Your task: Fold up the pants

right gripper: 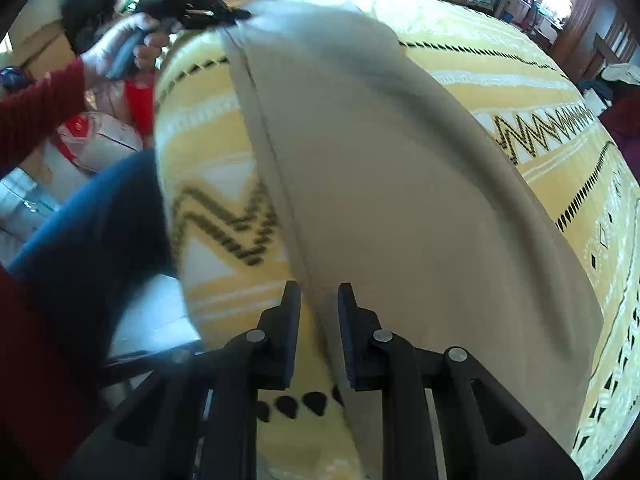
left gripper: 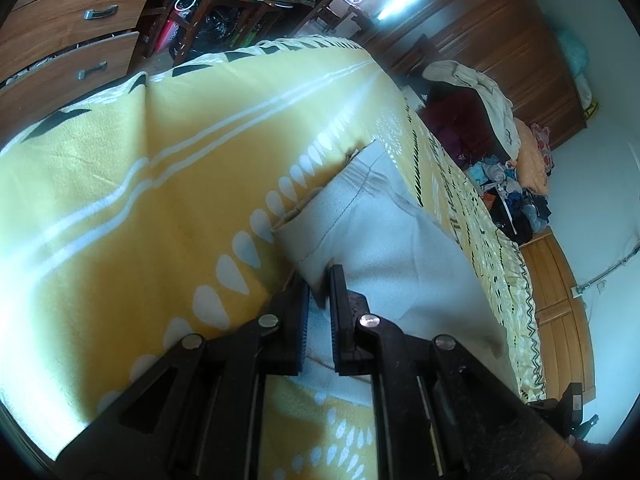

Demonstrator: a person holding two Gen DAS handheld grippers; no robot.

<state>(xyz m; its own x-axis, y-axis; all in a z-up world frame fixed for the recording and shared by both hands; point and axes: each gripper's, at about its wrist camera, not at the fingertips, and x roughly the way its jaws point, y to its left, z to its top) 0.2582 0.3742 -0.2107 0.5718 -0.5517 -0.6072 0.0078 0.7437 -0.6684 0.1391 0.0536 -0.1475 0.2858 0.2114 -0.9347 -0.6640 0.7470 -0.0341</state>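
On yellow blanket [right gripper: 500,92], pants [right gripper: 400,200], L jaws pinching edge, R jaws slightly apart astride seam.

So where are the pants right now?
The beige pants lie stretched across the yellow patterned blanket, one end pinched by the left gripper at upper left of the right wrist view.

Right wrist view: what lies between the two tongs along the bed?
Only the beige fabric pants span from the right tongs to the left tongs, over the yellow patterned blanket.
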